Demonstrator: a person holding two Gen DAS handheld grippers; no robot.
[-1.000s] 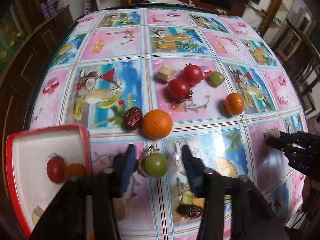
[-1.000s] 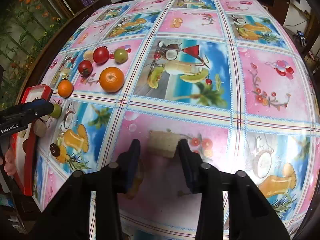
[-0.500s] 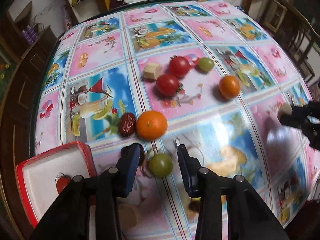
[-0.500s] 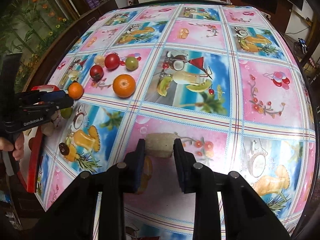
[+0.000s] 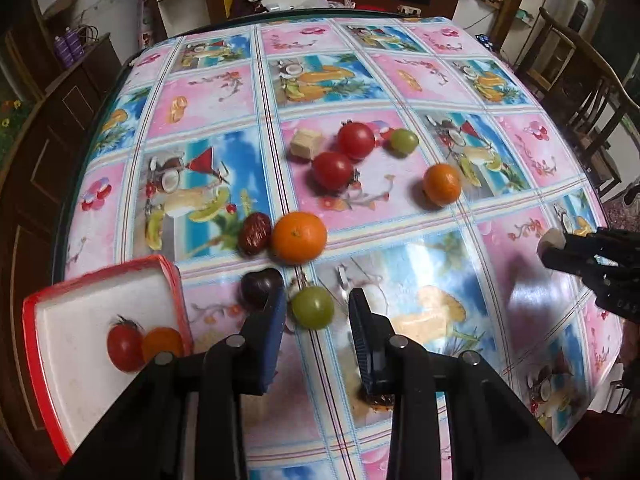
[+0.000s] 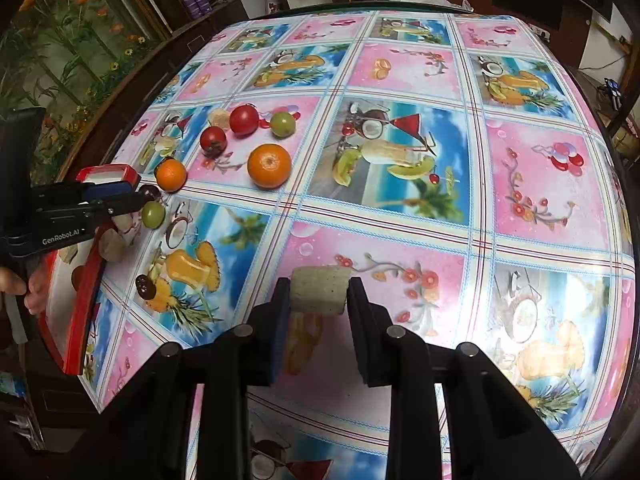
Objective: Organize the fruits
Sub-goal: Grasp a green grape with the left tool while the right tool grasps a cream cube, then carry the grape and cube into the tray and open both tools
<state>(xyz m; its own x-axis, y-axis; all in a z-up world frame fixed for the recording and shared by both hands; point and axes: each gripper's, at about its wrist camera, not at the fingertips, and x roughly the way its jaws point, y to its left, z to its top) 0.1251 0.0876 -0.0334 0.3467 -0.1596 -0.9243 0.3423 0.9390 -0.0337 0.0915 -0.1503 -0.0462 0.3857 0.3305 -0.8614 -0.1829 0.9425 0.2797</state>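
Observation:
In the left wrist view my left gripper (image 5: 318, 316) points down at a green round fruit (image 5: 313, 307) lying on the tablecloth. Its jaws are closing around the fruit; a gap still shows at the right pad. The right wrist view also shows this gripper (image 6: 136, 200) and the green fruit (image 6: 153, 214). My right gripper (image 6: 319, 300) is shut on a pale beige chunk (image 6: 319, 290), held just above the cloth. A red-rimmed white tray (image 5: 100, 292) at the lower left holds a tomato (image 5: 125, 347) and a small orange (image 5: 162, 342).
A large orange (image 5: 299, 237), a red date (image 5: 255, 234) and a dark fruit (image 5: 260, 286) lie just beyond my left fingers. Farther back are two tomatoes (image 5: 333, 170), a green fruit (image 5: 404, 141), a small orange (image 5: 442, 184) and a beige cube (image 5: 306, 143). Chairs stand at the right.
The right jaws have closed on the beige chunk, which lay loose between them a second ago. The left jaws have narrowed around the green fruit.

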